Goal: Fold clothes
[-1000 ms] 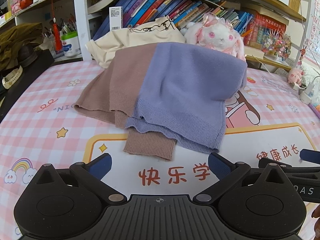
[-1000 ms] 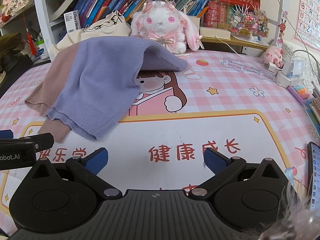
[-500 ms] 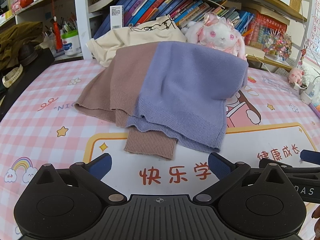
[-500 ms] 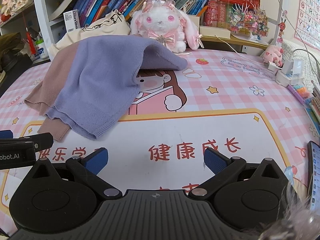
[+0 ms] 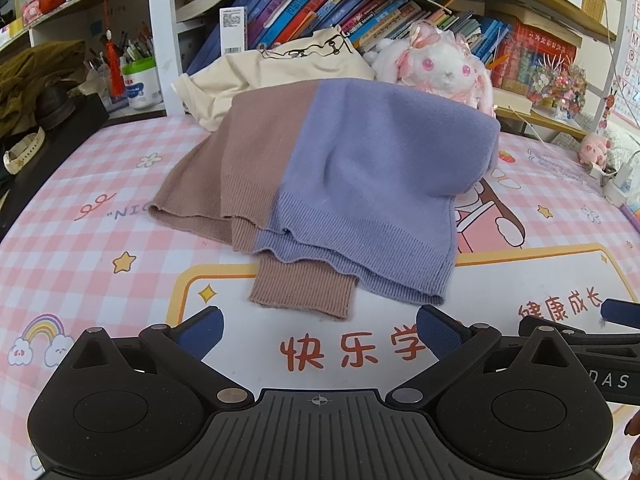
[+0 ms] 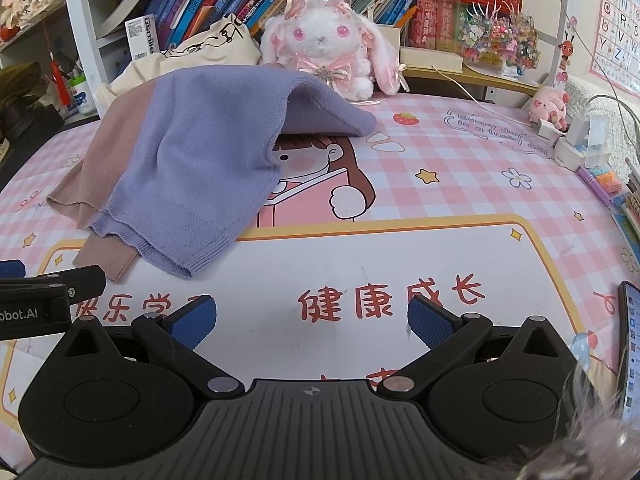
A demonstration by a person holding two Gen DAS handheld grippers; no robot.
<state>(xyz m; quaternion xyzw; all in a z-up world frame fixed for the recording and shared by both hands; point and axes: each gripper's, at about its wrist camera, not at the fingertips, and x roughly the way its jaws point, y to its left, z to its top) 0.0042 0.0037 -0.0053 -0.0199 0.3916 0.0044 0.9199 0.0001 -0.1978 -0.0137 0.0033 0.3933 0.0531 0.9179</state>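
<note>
Two tones on one knit: sweater (image 5: 360, 184), brown on its left half and lavender on its right, lying humped on the pink checked mat (image 5: 80, 240), far edge raised over something hidden beneath, ribbed hem drooping toward the cameras. Below that hem, poking out flat, a brown ribbed cuff (image 5: 304, 292). Unfolded as yet, or at best loosely doubled; cannot tell which from the drape. Compared with a second ago, next to nothing altered: same creases, same wavy hem line, same cuff position, only the faintest drift in framing. Hovering just short of the hem, left gripper (image 5: 318, 330), blue pads spread wide, pinching nothing. Beside it, over the bare printed panel of the mat, right gripper (image 6: 312, 320), likewise spread and empty, well to the right of the sweater's lavender corner. Judged from such stillness: a pause before the first grasp, no fold begun, task barely started. Probably next, a pinch at the hem corners or the stray cuff. Farther out, behind the sweater, a cream garment (image 5: 256, 68) and a plush rabbit (image 5: 436, 64) against the bookshelf (image 5: 320, 8).
</note>
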